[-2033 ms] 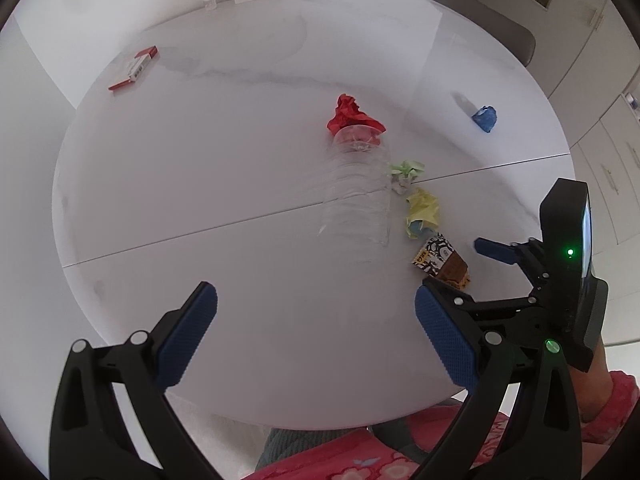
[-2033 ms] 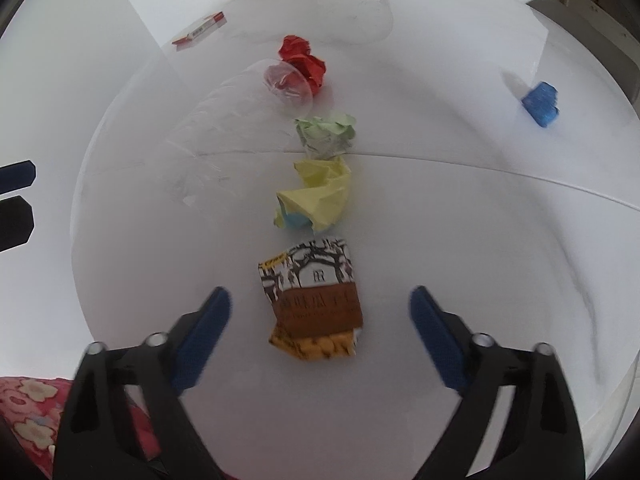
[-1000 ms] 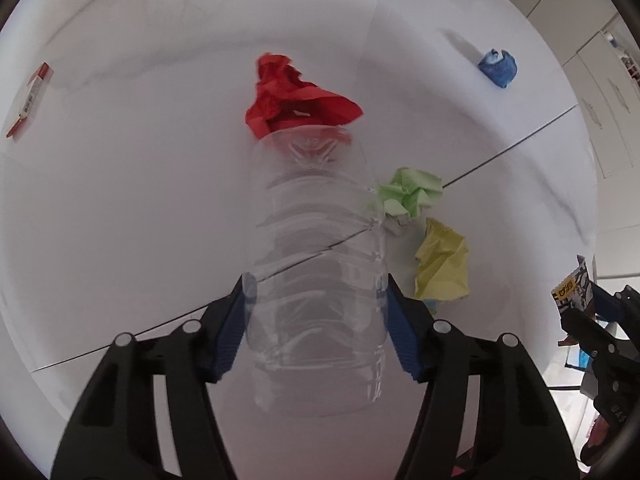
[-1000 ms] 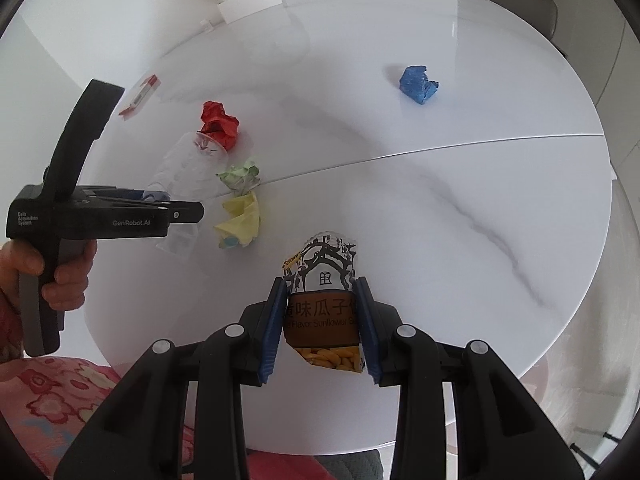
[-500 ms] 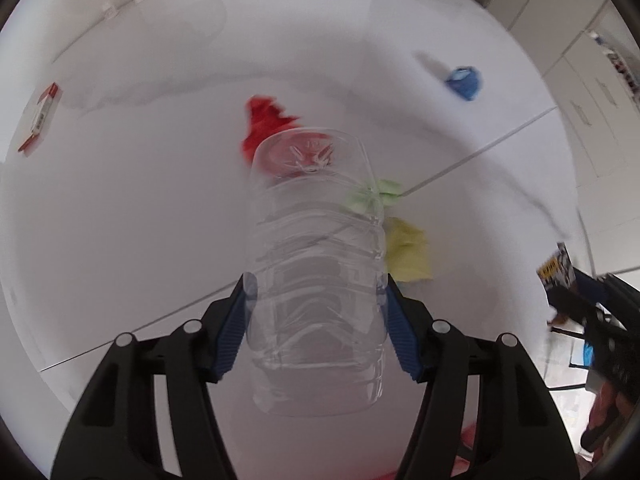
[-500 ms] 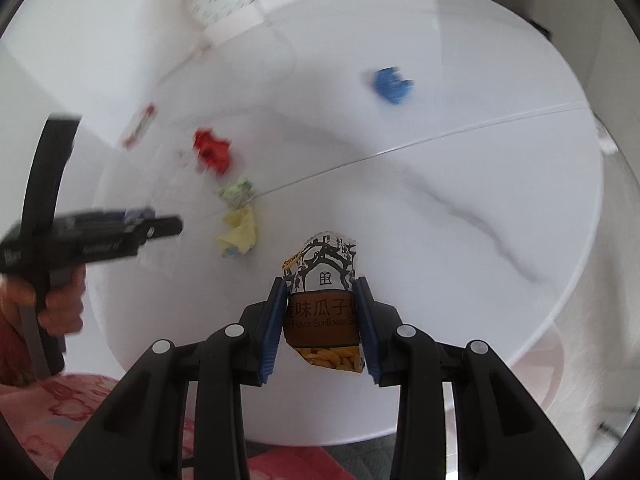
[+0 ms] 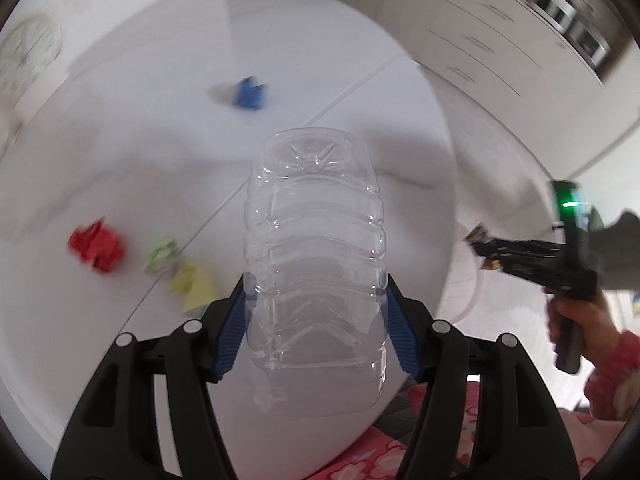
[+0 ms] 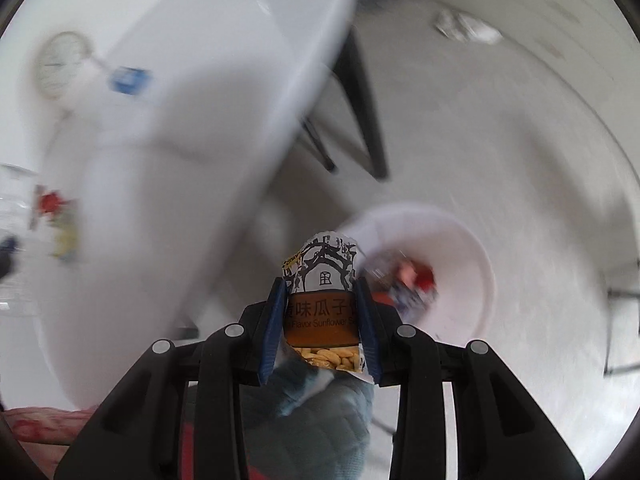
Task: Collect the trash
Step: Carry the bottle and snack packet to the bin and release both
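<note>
- Trash in hand — the left gripper is clamped on a clear plastic bottle above the white table.
- The right gripper pinches a sunflower-seed packet — held over a white bin on the floor.
- Red, green, yellow and blue paper wads lie on the table.

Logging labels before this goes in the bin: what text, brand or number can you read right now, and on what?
"味瓜子", then a cut-off character: snack packet in the right claw.
"Flavor Sunflower S", cut off both ends: same packet.
Boxed house emblem above it: character unreadable.
Clock numerals: too blurred.
Plastic bottle in the left claw: no label.
</note>
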A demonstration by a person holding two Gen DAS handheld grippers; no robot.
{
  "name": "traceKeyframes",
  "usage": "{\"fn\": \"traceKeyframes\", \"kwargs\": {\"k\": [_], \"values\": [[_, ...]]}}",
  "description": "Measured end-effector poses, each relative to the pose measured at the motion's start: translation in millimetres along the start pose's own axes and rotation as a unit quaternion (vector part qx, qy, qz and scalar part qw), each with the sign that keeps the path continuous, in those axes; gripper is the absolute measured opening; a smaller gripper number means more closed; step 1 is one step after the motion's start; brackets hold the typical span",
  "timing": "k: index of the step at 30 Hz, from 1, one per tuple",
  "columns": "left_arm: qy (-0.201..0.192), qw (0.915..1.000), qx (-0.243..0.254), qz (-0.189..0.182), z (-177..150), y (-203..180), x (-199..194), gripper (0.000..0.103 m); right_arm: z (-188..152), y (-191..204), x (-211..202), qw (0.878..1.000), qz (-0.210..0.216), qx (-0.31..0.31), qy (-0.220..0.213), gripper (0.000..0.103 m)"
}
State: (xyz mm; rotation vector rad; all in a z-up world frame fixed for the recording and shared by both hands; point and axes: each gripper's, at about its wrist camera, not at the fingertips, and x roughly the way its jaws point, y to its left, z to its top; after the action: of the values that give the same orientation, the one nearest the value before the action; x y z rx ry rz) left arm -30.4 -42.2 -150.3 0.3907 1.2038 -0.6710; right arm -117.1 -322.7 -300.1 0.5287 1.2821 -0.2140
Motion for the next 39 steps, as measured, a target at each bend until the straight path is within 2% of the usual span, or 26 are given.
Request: {"fn": "traceKeyframes", "kwargs": {"k": [4,8,11,12,13,16,21,25,30,35,39], "values": [[0.006,0.9996,0.029,0.002,11,-21,6,0.061,-13,-38,56,0.998,-0.01,0.037,0.051,0.035],[0.015,0.9983,0.056,0.01,20,-45,16,0.061,-21,-63,100,0.995,-0.016,0.063,0.081,0.04],[0.024,0.9969,0.074,0.01,23,-61,21,0.061,-26,-77,115,0.992,-0.018,0.079,0.095,0.058],[0.026,0.9965,0.078,0.011,22,-66,22,0.061,-29,-82,116,0.991,-0.022,0.087,0.095,0.07],[0.028,0.9959,0.086,0.011,24,-72,24,0.061,-32,-86,115,0.991,-0.026,0.095,0.091,0.077],[0.032,0.9933,0.111,0.007,25,-95,29,0.061,-38,-98,99,0.99,-0.018,0.122,0.071,0.084],[0.036,0.9861,0.161,-0.019,28,-143,45,0.061,-48,-116,57,0.988,-0.019,0.151,0.037,0.089],[0.068,0.9775,0.193,-0.051,27,-181,77,0.061,-60,-129,15,0.986,-0.03,0.164,0.005,0.091],[0.127,0.9654,0.218,-0.068,18,-223,148,0.061,-77,-147,-21,0.979,-0.034,0.197,-0.029,0.093],[0.183,0.9563,0.225,-0.037,4,-250,235,0.061,-95,-158,-39,0.973,-0.045,0.221,-0.041,0.093],[0.209,0.95,0.232,-0.01,-9,-260,286,0.061,-108,-160,-39,0.972,-0.055,0.225,-0.038,0.093]]}}
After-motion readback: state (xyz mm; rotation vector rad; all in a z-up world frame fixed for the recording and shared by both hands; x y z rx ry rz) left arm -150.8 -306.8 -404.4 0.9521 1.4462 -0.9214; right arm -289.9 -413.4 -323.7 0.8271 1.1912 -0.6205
